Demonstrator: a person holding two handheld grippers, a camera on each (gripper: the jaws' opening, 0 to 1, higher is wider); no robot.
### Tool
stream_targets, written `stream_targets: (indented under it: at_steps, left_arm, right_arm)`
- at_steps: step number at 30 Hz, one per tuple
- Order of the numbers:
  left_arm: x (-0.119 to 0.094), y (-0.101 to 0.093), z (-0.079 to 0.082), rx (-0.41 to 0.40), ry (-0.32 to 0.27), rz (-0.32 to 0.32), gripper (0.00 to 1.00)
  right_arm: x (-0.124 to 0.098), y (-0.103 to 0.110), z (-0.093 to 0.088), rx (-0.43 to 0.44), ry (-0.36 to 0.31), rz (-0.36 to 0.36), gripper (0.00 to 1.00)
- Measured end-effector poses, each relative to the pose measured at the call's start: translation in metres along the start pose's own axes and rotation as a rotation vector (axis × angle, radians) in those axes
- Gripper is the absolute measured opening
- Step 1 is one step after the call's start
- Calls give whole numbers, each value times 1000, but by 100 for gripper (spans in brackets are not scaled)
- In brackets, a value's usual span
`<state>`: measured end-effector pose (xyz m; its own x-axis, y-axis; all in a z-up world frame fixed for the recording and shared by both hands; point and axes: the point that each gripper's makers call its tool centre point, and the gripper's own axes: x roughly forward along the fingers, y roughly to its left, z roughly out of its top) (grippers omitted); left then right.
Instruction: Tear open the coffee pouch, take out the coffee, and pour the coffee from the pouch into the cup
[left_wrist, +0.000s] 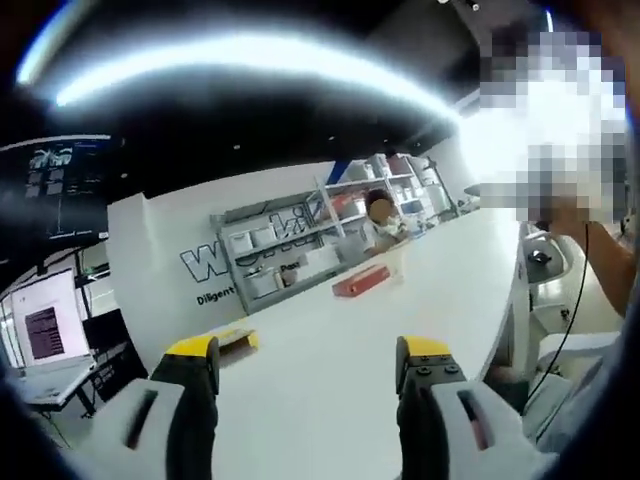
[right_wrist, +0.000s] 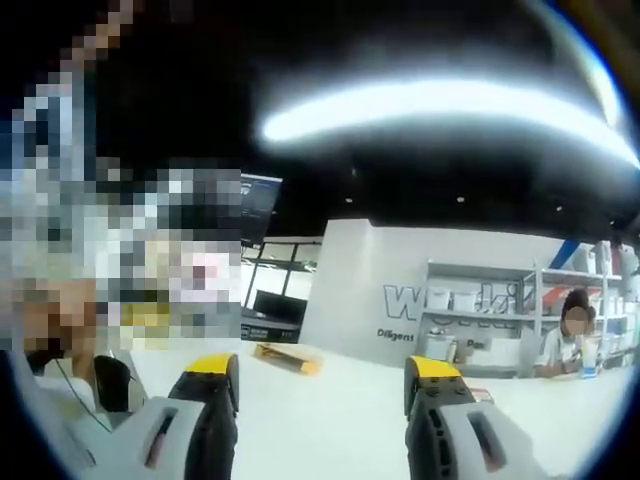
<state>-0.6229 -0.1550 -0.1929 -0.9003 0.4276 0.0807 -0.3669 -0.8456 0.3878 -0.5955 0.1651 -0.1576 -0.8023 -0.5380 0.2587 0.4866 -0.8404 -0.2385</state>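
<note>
Your left hand-held gripper (left_wrist: 312, 370) and right hand-held gripper (right_wrist: 322, 385) both have their jaws apart, holding nothing, raised over the white worktop (left_wrist: 420, 280). Which way the pouch or cup lies can't be told; tilt down to find them.

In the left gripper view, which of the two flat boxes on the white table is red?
The red box, lying farther along the table toward the shelves; the nearer box is yellow.
</note>
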Motion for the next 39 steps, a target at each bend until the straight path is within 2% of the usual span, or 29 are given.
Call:
stream_targets:
  at_steps: [4, 8, 11, 18, 21, 23, 25, 29, 31, 32, 33, 35, 36, 39]
  left_arm:
    - [11, 4, -1, 8, 7, 2, 74]
    - [27, 12, -9, 117, 59, 8, 75]
    - [39, 20, -14, 165, 86, 14, 75]
    - [63, 35, -20, 181, 113, 16, 74]
    - [73, 41, -26, 126, 117, 12, 74]
    - [80, 43, -28, 22, 102, 1, 73]
    - [85, 45, -29, -38, 93, -1, 72]
    - [93, 52, -39, -139, 122, 18, 69]
    - [98, 62, -42, -232, 118, 46, 66]
    - [112, 85, -50, -264, 123, 55, 66]
    - [119, 97, -56, -268, 134, 61, 67]
    - [124, 99, -63, -271, 145, 68, 67]
    - [137, 113, -71, -278, 149, 70, 67]
    - [149, 121, -78, -316, 152, 64, 68]
  right_arm:
    - [1, -1, -5, 3, 12, -1, 66]
    - [0, 0, -1, -1, -1, -2, 66]
    - [0, -2, -1, 0, -7, -4, 65]
    - [0, -5, -4, 0, -4, -9, 65]
    - [0, -4, -3, -1, -8, -6, 65]
    - [0, -3, -3, 1, -9, -3, 65]
    - [1, -3, -4, 4, -8, 0, 65]
    - [1, -1, -3, 4, -10, 5, 65]
    - [0, -2, -2, 4, -12, 4, 65]
    - [0, -2, -2, 4, -14, 3, 65]
    - [-1, -2, -1, 4, -16, 2, 65]
    - [-1, -3, -1, 3, -17, 1, 65]
    - [-1, -3, -1, 3, -17, 0, 65]
    - [-1, -3, -1, 1, -15, 0, 65]
